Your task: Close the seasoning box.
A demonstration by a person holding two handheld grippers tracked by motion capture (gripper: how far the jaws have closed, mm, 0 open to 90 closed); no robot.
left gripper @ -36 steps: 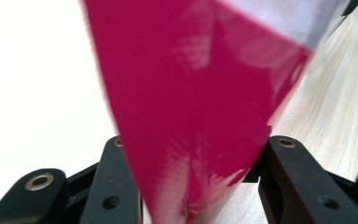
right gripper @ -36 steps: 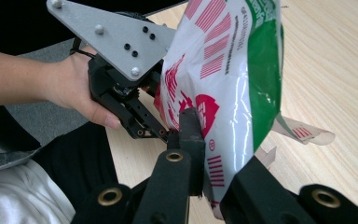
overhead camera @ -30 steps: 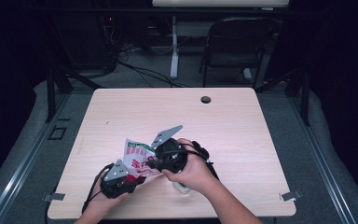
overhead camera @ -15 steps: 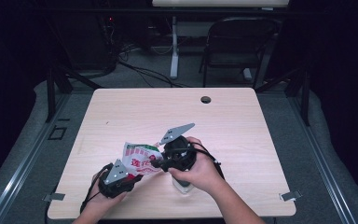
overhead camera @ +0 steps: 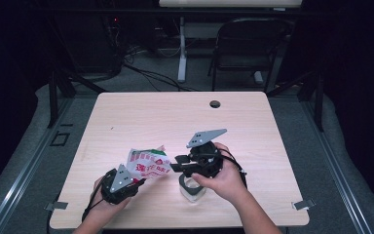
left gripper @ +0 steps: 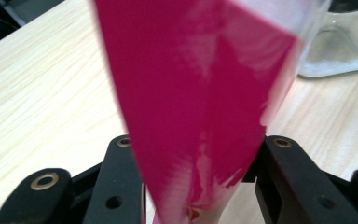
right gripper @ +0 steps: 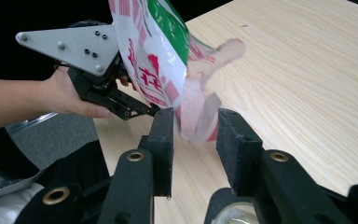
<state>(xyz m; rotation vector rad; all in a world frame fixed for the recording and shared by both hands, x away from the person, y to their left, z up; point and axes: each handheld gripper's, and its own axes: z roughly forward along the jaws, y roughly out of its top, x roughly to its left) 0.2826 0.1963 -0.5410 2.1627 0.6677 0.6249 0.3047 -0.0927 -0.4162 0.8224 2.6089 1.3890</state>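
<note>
The left gripper (overhead camera: pixel 139 181) pinches a glossy, crinkled red-and-white pouch (overhead camera: pixel 148 162) near the wooden table's (overhead camera: pixel 141 114) six o'clock edge. The right gripper (overhead camera: pixel 176 165), jaws just opening, straddles its torn corner untouched; a glass jar (overhead camera: pixel 191 189) sits at its five o'clock.

High view overlooks the table (overhead camera: pixel 141 117); both gripper views closely share the bag (right gripper: pixel 154 51).

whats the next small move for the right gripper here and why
Probably close the right gripper on the packet's torn corner. Its jaws have just been opening, and the flap hangs loose between them, while the left gripper grips the packet beside the glass jar.
</note>
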